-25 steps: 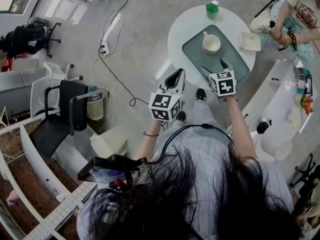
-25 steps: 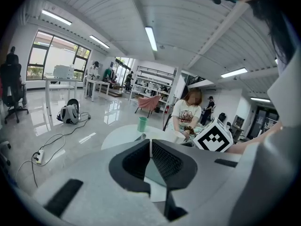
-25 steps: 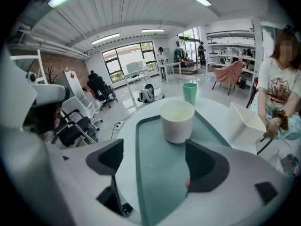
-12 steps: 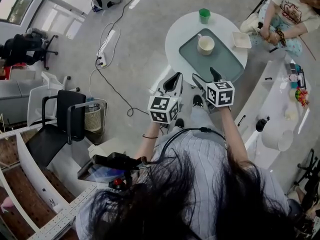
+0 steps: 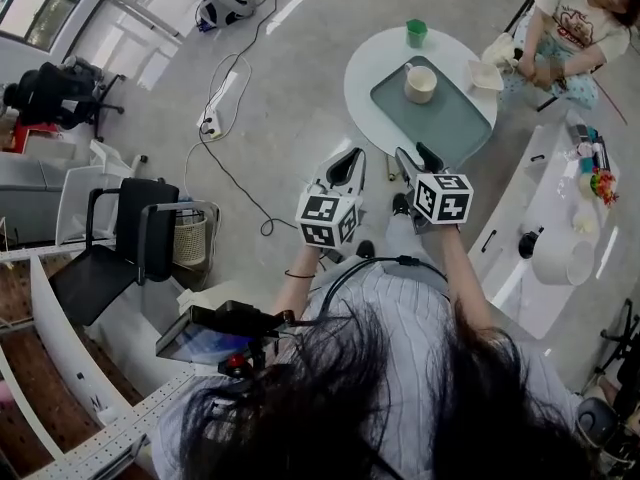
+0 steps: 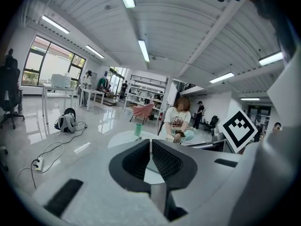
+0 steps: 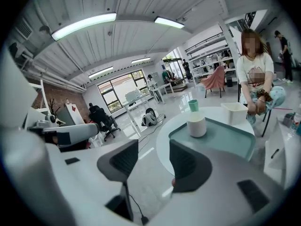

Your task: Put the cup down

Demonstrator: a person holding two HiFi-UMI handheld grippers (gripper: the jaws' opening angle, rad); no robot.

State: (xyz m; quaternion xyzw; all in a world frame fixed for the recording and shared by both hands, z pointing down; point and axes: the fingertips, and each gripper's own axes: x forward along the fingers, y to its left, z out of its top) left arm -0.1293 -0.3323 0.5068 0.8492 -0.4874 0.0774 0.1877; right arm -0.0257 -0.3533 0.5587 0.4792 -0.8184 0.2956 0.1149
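A cream cup (image 5: 421,83) stands upright at the far end of a green tray (image 5: 455,128) on a round white table (image 5: 372,73). No gripper touches it. My right gripper (image 5: 415,155) hangs short of the table's near edge. In the right gripper view the cup (image 7: 196,124) stands well beyond the jaws on the tray (image 7: 230,140). The right gripper (image 7: 154,157) has its jaws closing with only air between them. Beside it, my left gripper (image 5: 346,165) is held over the floor. In its own view the left gripper (image 6: 150,147) is shut and empty.
A small green cup (image 5: 417,33) stands at the table's far edge. A seated person (image 5: 560,23) holds a white container (image 7: 233,112) at the table's right. A white counter (image 5: 555,218) runs along the right. A black chair (image 5: 130,238), a wire bin (image 5: 190,230) and floor cables (image 5: 225,153) lie left.
The right gripper has drawn back from over the tray's near edge toward my body, and its jaws have narrowed. The cup has stayed on the tray. The left gripper has barely moved.
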